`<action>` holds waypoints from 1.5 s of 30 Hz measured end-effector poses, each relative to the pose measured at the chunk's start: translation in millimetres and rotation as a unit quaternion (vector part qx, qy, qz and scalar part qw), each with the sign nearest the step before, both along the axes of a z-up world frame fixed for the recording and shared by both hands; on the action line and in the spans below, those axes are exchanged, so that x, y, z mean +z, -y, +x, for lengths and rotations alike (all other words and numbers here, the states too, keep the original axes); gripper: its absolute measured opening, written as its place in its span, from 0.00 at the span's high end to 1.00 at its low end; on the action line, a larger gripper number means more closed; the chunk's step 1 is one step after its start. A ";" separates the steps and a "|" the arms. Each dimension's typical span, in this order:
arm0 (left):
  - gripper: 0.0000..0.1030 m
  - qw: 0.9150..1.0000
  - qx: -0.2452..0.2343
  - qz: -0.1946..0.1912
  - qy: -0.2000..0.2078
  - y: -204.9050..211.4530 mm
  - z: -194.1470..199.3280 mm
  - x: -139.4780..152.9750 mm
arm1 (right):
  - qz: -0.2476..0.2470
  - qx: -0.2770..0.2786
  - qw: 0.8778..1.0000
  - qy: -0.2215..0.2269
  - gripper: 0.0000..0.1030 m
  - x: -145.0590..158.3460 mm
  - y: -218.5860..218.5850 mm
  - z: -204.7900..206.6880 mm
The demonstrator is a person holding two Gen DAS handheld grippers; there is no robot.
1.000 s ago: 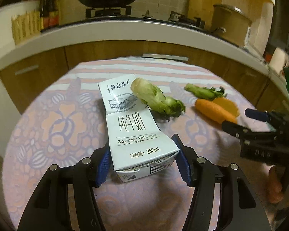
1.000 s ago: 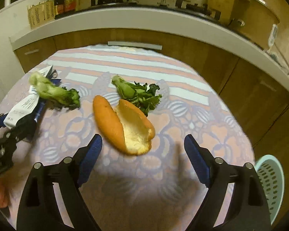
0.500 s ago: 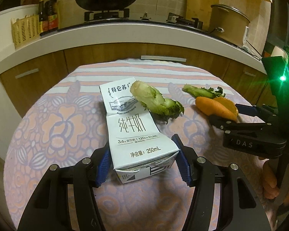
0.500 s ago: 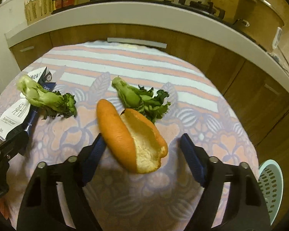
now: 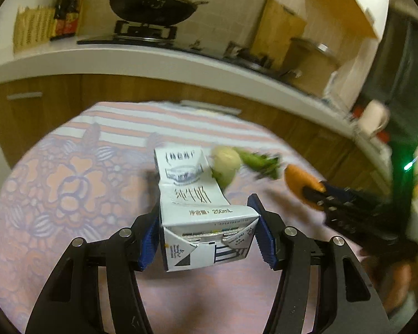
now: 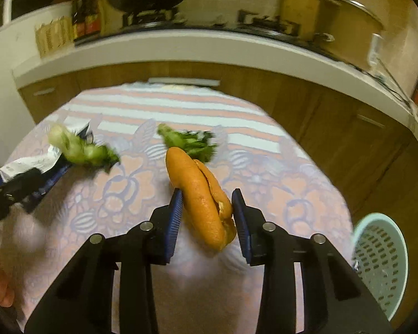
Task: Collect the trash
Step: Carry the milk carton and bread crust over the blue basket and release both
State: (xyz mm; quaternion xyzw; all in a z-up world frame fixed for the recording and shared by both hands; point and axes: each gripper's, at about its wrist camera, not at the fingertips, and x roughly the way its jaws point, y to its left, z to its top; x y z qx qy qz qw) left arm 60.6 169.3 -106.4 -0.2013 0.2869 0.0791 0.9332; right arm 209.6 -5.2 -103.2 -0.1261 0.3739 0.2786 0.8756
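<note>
My left gripper [image 5: 206, 231] is shut on a crushed white 250 mL milk carton [image 5: 197, 203] and holds it lifted and tilted above the round table [image 5: 58, 194]. My right gripper [image 6: 207, 220] is shut on an orange peel [image 6: 200, 194], squeezed narrow between the blue pads. The peel also shows in the left wrist view [image 5: 301, 183], held by the right gripper [image 5: 320, 192]. A pale vegetable stalk [image 5: 227, 164] lies behind the carton; it also shows in the right wrist view [image 6: 80, 149]. A second green scrap [image 6: 189, 140] lies beyond the peel.
A light blue perforated basket [image 6: 381, 261] stands on the floor past the table's right edge. Wooden cabinets and a white counter [image 6: 209, 47] with a wok, a pot and bottles curve behind the table.
My right gripper moved forward and shut on the orange peel, folding it. My left gripper has raised and tilted the milk carton. Both views are blurred by motion.
</note>
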 end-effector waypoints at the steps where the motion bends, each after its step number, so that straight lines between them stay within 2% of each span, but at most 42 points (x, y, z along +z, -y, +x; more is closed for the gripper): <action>1: 0.46 1.000 -0.004 -0.003 0.008 1.7 -2.5 3.7 | 0.008 -0.014 1.000 0.001 0.68 3.8 10.4 1.2; 6: 0.46 0.998 -0.033 -0.009 0.051 18.1 -14.7 30.4 | 0.028 -0.049 0.998 0.003 0.68 12.1 45.7 6.3; 14: 0.46 0.995 -0.067 0.004 0.076 48.3 -10.6 57.8 | 0.045 -0.094 0.994 0.033 0.68 34.3 103.4 1.6; 20: 0.45 0.990 -0.116 0.012 0.082 91.8 22.9 70.1 | 0.044 -0.123 0.990 0.055 0.68 50.5 148.1 2.2; 25: 0.45 0.982 -0.172 0.019 0.079 148.7 57.5 77.2 | 0.054 -0.158 0.984 0.062 0.68 56.9 193.8 6.9; 30: 0.45 0.973 -0.225 0.021 0.057 206.4 95.1 69.4 | 0.053 -0.192 0.979 0.052 0.68 44.9 237.3 15.8; 34: 0.45 0.966 -0.256 0.019 0.037 244.3 116.9 55.5 | 0.060 -0.218 0.974 0.023 0.68 27.1 272.7 26.0; 39: 0.45 0.956 -0.293 0.017 0.007 289.9 143.4 33.7 | 0.048 -0.238 0.970 0.006 0.68 4.5 296.8 31.0; 45: 0.45 0.948 -0.315 0.034 -0.026 331.8 166.4 4.5 | 0.040 -0.258 0.965 -0.014 0.68 -19.5 321.7 35.2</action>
